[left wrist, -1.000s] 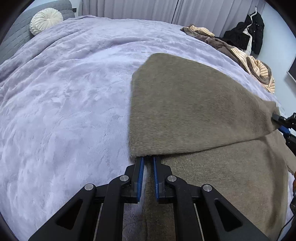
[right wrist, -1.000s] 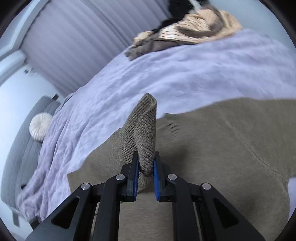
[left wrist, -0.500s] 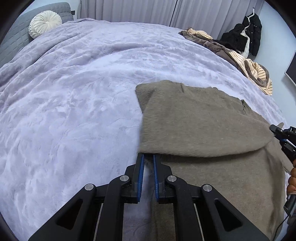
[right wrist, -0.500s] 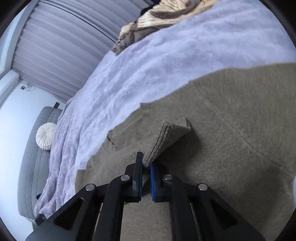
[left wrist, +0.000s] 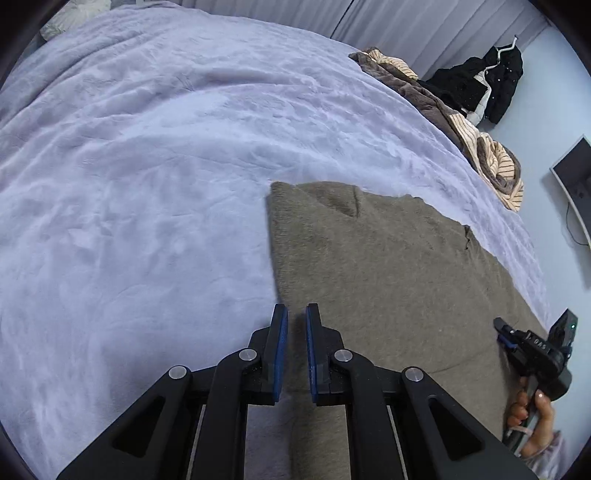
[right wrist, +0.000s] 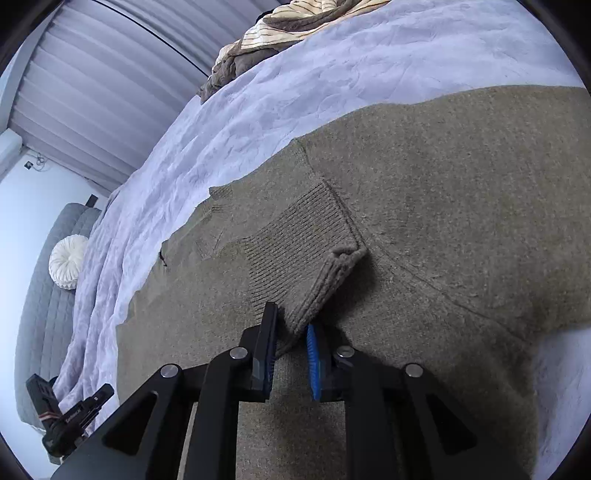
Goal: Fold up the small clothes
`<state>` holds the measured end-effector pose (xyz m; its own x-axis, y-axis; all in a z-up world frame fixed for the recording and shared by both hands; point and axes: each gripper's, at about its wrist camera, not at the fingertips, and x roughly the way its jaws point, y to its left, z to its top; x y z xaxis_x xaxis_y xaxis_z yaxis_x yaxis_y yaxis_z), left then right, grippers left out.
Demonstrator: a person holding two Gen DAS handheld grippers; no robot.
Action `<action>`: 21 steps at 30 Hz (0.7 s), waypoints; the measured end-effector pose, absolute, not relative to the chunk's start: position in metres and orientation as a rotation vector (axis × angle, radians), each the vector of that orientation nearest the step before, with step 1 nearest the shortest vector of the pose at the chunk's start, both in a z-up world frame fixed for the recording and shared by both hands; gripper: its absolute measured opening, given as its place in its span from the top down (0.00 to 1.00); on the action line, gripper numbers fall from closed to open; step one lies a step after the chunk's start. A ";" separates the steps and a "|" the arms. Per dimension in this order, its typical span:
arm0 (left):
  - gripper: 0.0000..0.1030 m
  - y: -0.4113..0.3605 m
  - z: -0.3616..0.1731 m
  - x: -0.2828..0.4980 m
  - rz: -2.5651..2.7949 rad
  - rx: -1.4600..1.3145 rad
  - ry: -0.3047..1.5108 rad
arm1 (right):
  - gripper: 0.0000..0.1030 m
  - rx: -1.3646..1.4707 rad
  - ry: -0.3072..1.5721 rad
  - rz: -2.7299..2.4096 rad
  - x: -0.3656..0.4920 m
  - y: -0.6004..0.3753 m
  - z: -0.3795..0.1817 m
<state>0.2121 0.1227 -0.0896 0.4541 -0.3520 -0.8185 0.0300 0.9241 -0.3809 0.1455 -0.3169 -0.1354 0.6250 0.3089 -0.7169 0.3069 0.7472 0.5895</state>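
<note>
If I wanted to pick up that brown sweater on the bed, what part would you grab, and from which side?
Probably the ribbed cuff, from the near side. It is the one raised, thick part of the sweater; the rest lies flat on the purple blanket, giving fingers little to pinch. The cuff's open end already sits between the right gripper, whose jaws are opening.

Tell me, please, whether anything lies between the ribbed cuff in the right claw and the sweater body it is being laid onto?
Nothing visible does. The ribbed cuff sits between the opening jaws of the right claw, and the sweater beneath it is bare knit, spread on the purple blanket. The clothes pile lies far off.
</note>
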 end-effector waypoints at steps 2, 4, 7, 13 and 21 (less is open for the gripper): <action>0.89 0.119 -0.082 0.210 -0.274 -0.341 1.046 | 0.84 0.749 0.922 -0.001 0.142 -0.316 -0.133; 0.63 0.119 -0.077 0.205 -0.289 -0.321 1.028 | 0.69 0.750 0.937 0.014 0.136 -0.312 -0.123; 0.01 0.128 -0.075 0.197 -0.238 -0.308 0.990 | 0.36 0.766 0.927 0.134 0.124 -0.291 -0.107; 0.01 0.152 -0.086 0.194 -0.114 -0.340 1.012 | 0.38 0.771 1.075 0.516 0.129 -0.163 -0.119; 0.01 0.191 -0.093 0.163 -0.051 -0.362 1.032 | 0.66 0.825 1.129 0.550 0.182 -0.046 -0.142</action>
